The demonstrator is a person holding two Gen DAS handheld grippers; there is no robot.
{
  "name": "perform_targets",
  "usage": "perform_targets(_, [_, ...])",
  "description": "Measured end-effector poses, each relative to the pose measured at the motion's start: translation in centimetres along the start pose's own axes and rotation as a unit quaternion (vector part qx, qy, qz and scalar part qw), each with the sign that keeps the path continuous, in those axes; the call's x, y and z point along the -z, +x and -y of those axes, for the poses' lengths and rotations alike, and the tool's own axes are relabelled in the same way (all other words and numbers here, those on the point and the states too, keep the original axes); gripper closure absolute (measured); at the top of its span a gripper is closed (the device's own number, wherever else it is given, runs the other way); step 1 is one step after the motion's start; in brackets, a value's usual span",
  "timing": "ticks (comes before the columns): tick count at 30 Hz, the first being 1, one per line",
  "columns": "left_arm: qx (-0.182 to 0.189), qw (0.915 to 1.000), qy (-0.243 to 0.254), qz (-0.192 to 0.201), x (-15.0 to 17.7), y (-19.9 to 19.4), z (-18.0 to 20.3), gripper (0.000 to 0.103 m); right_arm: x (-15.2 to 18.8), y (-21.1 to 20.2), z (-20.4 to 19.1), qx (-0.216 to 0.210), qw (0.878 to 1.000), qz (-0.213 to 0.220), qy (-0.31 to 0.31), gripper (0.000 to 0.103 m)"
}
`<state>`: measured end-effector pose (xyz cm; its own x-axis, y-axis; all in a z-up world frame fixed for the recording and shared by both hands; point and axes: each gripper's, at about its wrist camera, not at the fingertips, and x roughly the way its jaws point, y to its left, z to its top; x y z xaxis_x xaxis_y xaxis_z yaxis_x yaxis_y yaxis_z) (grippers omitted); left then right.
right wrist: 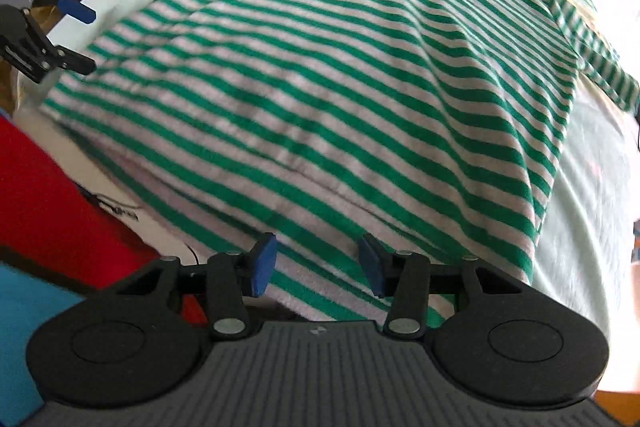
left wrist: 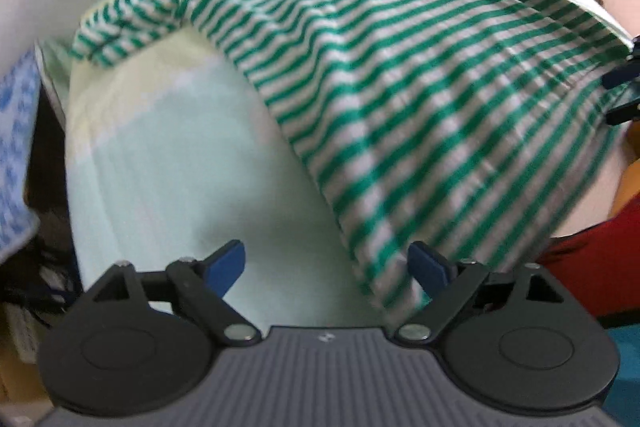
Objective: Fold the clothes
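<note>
Pale green cloth (left wrist: pixel 168 163) covers the desk, and the striped shirt (left wrist: pixel 400 87) lies spread on it. Left gripper (left wrist: pixel 326 267) hangs with jaws wide and empty at the shirt's corner. Right gripper (right wrist: pixel 317 263) hovers over the hem, jaws half open, gripping nothing.

Shirt (left wrist: pixel 400 75): green and white horizontal stripes throughout, sleeve included; it lies ahead of both tongs. Surface covering (left wrist: pixel 168 163) under it: pale mint green, with a pale yellow band farther from the left tongs (left wrist: pixel 326 269). Left tongs: black body, blue finger pads. Right tongs (right wrist: pixel 316 263): same black body, blue pads, grey ribbed housing. Cloth (left wrist: pixel 16 147) to the left of the left tongs: white with a blue print. Red fabric (right wrist: pixel 52 195) left of the right tongs, a teal patch (right wrist: pixel 20 327) below it.
</note>
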<state>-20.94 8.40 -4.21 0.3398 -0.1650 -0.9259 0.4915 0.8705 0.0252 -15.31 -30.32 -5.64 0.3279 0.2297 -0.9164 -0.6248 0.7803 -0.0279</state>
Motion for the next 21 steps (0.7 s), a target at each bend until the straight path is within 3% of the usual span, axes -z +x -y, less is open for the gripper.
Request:
perform_targets(3, [0.012,0.9997,-0.018,-0.006,0.6,-0.1,0.7,0.011,0.0,0.2,0.1,0.000,1.000,0.003,-0.021,0.054])
perform_targets(5, [0.015,0.9996,-0.021,-0.006,0.7,-0.3,1.5,0.011,0.1,0.1,0.5,-0.003,1.000,0.008,-0.023,0.062])
perform_targets(7, [0.003,0.9999,-0.012,0.000,0.7,-0.8,2.2,0.011,0.2,-0.3,1.1,-0.006,1.000,0.014,-0.026,0.093])
perform_targets(8, [-0.001,1.0000,-0.007,0.004,0.6,-1.3,2.4,0.011,0.2,-0.6,1.5,-0.013,1.000,0.016,-0.024,0.099])
perform_targets(14, [-0.012,0.9986,0.045,0.025,-0.8,-3.3,3.9,0.011,0.3,-1.2,1.2,-0.033,0.998,0.028,-0.044,0.099])
perform_targets(18, [0.010,0.9968,0.076,0.022,-1.3,-3.1,6.0,0.011,0.7,-1.1,1.1,-0.055,0.997,0.021,-0.054,0.099])
perform_targets(19, [0.009,0.9963,0.084,0.017,-1.2,-2.8,6.6,0.014,0.8,-1.1,1.1,-0.062,0.996,0.019,-0.054,0.099])
perform_targets(21, [0.002,0.9957,0.093,-0.004,-0.9,-1.7,7.2,0.029,1.0,-1.1,1.1,-0.074,0.996,0.015,-0.053,0.099])
